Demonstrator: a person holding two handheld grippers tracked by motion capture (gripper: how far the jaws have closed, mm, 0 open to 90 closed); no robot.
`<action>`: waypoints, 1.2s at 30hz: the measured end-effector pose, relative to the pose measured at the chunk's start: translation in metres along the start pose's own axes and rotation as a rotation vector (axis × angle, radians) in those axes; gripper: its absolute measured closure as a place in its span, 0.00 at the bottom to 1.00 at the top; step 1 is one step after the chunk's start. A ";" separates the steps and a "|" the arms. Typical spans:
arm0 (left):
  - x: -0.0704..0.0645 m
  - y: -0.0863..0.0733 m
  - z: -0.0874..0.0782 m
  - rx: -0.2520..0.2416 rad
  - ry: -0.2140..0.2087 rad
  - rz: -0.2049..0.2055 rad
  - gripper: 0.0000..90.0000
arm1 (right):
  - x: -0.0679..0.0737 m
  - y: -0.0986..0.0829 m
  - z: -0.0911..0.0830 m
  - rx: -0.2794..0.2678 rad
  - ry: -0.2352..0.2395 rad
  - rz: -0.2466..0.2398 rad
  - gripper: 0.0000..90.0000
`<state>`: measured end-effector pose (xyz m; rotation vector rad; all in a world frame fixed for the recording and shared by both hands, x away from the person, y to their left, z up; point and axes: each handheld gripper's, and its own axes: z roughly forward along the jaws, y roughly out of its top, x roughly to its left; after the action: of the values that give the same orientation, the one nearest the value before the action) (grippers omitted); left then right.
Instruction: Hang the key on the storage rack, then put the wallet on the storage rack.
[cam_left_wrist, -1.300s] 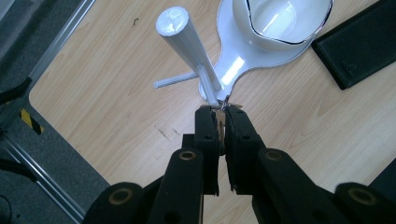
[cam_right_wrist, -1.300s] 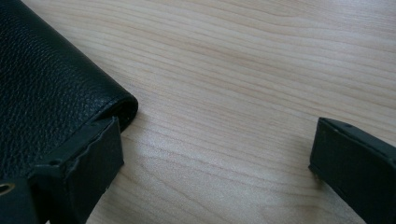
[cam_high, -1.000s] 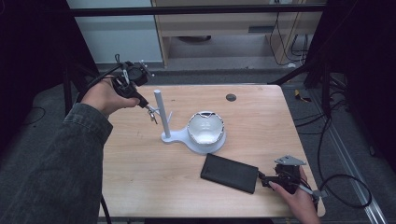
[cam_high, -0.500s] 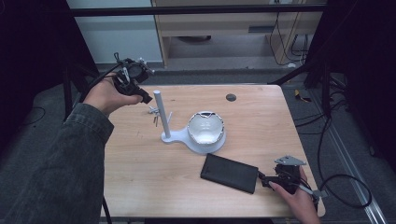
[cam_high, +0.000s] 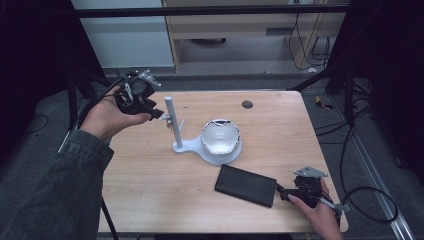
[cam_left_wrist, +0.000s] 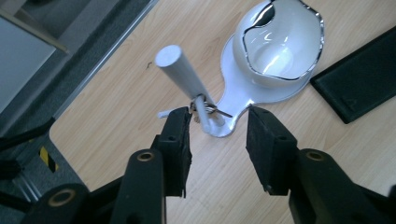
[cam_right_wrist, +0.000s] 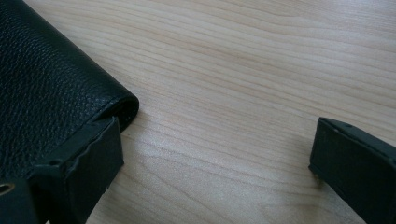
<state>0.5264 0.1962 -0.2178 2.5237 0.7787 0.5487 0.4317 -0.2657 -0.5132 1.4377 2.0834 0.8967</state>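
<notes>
At the far left of the table (cam_high: 150, 200), left gripper (cam_left_wrist: 218, 122) held above the white stand (cam_left_wrist: 187, 79), jaws wide and empty, keys (cam_left_wrist: 205, 109) hanging on its peg between them. Looks like the reach-in step: next, lower and close on the keys. Down by the wallet (cam_high: 246, 185), right gripper (cam_high: 284, 192) resting, jaws wide.
</notes>
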 end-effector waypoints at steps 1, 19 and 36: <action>-0.005 -0.001 -0.001 -0.013 -0.001 0.010 0.66 | 0.000 0.000 0.000 0.002 -0.003 -0.001 0.03; -0.091 -0.030 0.031 -0.163 -0.075 0.081 0.51 | -0.002 0.004 -0.003 0.000 0.029 -0.003 0.06; -0.169 -0.076 0.170 -0.173 -0.257 0.057 0.62 | 0.003 0.008 -0.025 -0.104 0.045 -0.052 0.23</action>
<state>0.4477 0.1020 -0.4378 2.3988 0.5422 0.2871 0.4184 -0.2670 -0.4898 1.3152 2.0642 1.0100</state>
